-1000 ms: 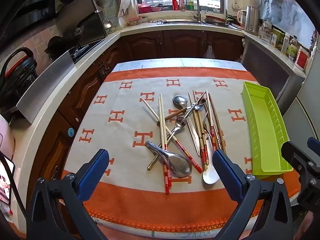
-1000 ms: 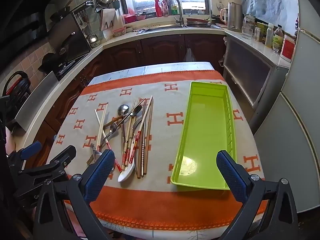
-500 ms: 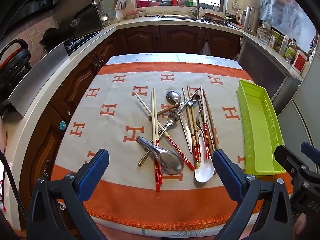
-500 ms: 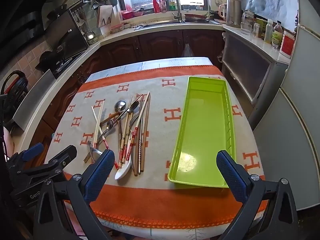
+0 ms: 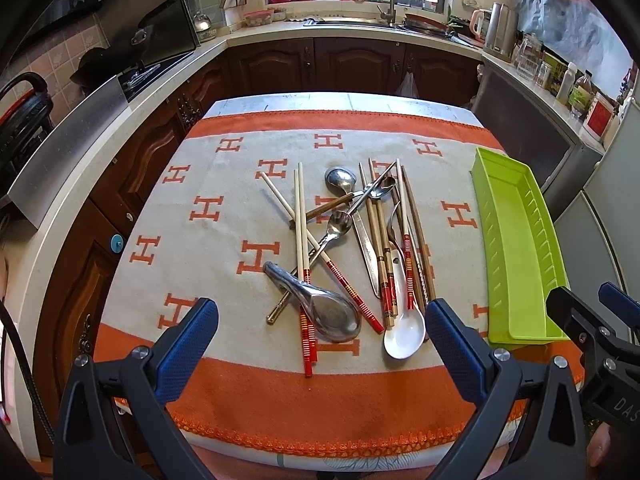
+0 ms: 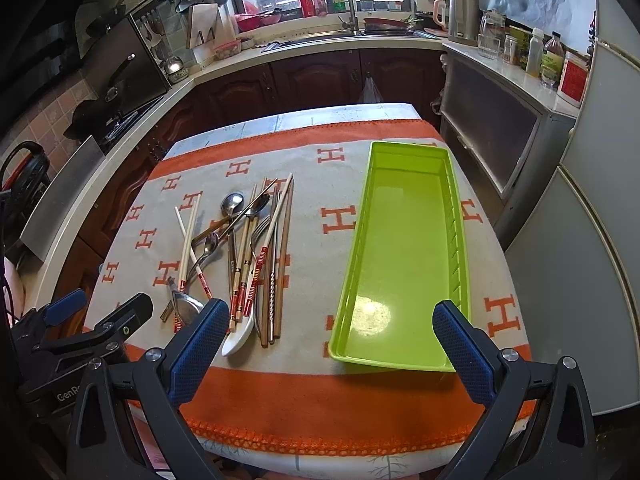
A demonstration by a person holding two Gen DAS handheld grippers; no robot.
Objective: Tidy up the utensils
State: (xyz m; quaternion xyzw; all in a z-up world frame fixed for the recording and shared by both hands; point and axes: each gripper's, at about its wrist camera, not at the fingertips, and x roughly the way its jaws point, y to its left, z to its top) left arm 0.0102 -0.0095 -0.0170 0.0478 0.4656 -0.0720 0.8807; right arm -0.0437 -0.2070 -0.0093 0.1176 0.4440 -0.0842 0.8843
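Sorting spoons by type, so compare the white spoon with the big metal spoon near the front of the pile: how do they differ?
The white spoon is glossy white, apparently ceramic; the big metal spoon is shiny silver. The white one's handle disappears under chopsticks; the metal one lies atop red-banded chopsticks. Its bowl looks larger. Both lie on the cloth with bowls toward the camera.

Your left wrist camera looks down over the table's near edge, facing the kitchen window, centred on the utensil pile (image 5: 344, 256). Your right wrist camera sits alongside to the right, facing the same way, centred nearer the green tray (image 6: 404, 256). Both views share pile, tray and tablecloth (image 5: 192, 240).
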